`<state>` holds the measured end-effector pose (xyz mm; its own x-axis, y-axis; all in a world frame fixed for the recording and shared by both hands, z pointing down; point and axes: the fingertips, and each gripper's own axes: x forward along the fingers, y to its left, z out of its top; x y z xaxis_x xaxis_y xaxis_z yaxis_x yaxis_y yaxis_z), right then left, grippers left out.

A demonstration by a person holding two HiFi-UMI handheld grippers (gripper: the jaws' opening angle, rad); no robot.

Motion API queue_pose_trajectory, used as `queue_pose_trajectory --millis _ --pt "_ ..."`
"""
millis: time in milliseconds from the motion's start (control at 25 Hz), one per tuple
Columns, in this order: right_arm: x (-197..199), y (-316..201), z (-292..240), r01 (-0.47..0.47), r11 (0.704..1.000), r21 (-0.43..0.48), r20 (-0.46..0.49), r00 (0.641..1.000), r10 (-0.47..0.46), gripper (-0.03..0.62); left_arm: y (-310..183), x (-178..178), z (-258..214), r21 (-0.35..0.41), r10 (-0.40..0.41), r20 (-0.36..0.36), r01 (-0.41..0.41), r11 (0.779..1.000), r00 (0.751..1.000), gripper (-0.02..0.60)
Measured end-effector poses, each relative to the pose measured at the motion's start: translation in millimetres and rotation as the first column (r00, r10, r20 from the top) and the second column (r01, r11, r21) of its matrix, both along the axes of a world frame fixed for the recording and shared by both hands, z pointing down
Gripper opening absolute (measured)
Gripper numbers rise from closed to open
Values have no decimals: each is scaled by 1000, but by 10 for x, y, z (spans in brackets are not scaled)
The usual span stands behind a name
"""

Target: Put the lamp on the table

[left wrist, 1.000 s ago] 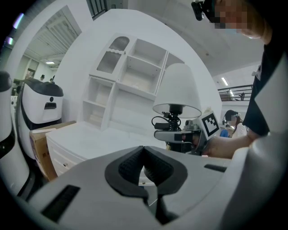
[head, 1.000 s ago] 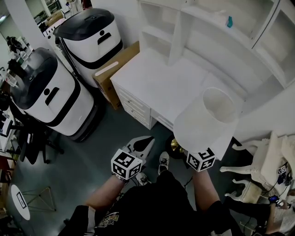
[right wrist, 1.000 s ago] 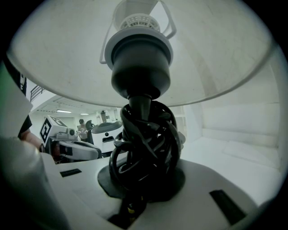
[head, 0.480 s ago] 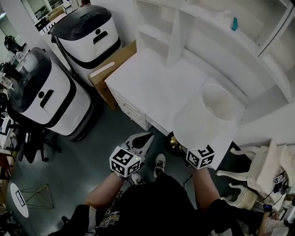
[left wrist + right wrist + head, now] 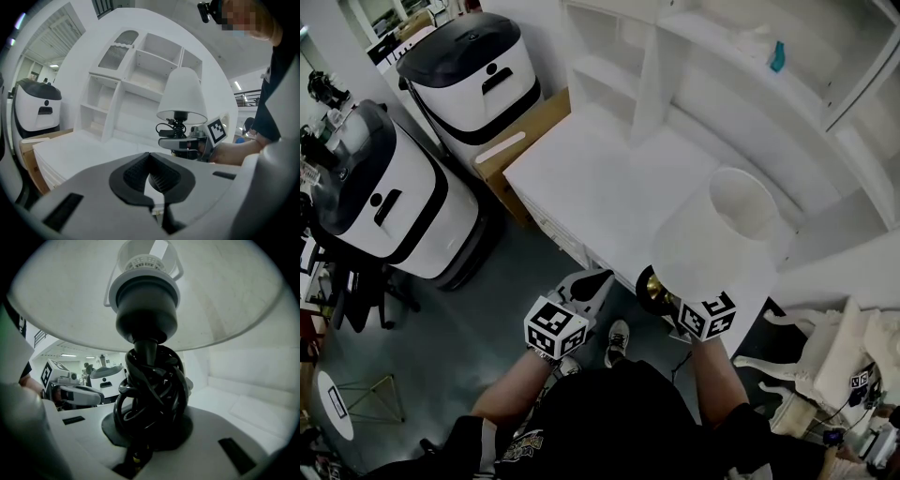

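Observation:
The lamp (image 5: pixel 717 239) has a white shade, a brass base (image 5: pixel 654 289) and a black cord wound round its stem (image 5: pixel 150 394). My right gripper (image 5: pixel 150 425) is shut on that stem and holds the lamp upright; in the head view its marker cube (image 5: pixel 708 317) shows below the shade, which hides the jaws. The shade hangs over the front edge of the white table (image 5: pixel 609 178). My left gripper (image 5: pixel 595 281) is shut and empty, left of the lamp and short of the table's front edge. In the left gripper view the lamp (image 5: pixel 183 96) and right gripper (image 5: pixel 180 143) are ahead to the right.
A white shelf unit (image 5: pixel 750 84) stands on the back of the table, with a small teal thing (image 5: pixel 778 56) on it. A cardboard box (image 5: pixel 520 141) leans at the table's left end. Two white-and-black machines (image 5: pixel 389 202) (image 5: pixel 473 70) stand left. A white chair (image 5: pixel 834 356) is right.
Both grippers and the lamp have moved toward the table. The shade, which hung mostly over the floor, now hangs over the table's front edge.

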<state>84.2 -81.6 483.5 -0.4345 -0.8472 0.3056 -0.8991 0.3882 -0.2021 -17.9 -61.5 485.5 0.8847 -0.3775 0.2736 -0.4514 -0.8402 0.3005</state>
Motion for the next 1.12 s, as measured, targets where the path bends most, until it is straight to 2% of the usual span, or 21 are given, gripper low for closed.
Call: queue_pose_trajectory --millis 480,880,1120 --pt "370 -326 15 32 999 6 8 999 -32 52 -273 389 -13 13 -37 0 37 999 999 6" --pt "555 -481 74 53 999 3 20 998 -53 52 -381 548 -22 4 -59 19 59 998 998 6" --pt "643 -551 132 38 999 3 24 999 -38 52 -428 613 14 -8 -43 41 44 999 998 6"
